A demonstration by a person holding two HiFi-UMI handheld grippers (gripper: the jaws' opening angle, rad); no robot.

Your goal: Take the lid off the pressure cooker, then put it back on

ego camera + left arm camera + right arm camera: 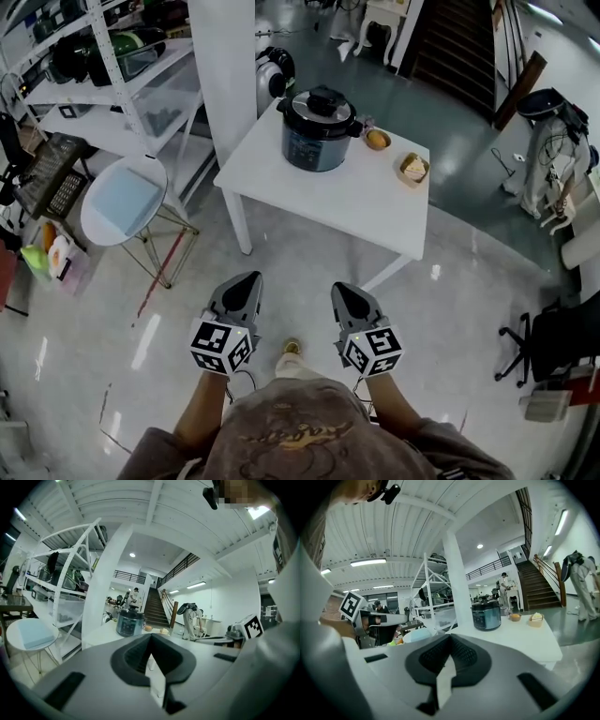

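A dark blue-grey pressure cooker point(319, 131) stands at the far left of a white table point(337, 192), its black lid point(322, 105) on top. It also shows far off in the left gripper view as the pressure cooker point(130, 621) and in the right gripper view as the pressure cooker point(486, 614). Both grippers are well short of the table, over the floor. My left gripper point(246, 282) is shut with nothing in it. Beside it, my right gripper point(345, 292) is shut and holds nothing too.
Two small bowls of food point(378, 139) point(412, 168) sit right of the cooker. A white pillar point(225, 66) and shelving point(103, 75) stand at the left, with a round stool point(124, 200) in front. A person point(553, 155) stands at the far right; an office chair point(553, 342) is near.
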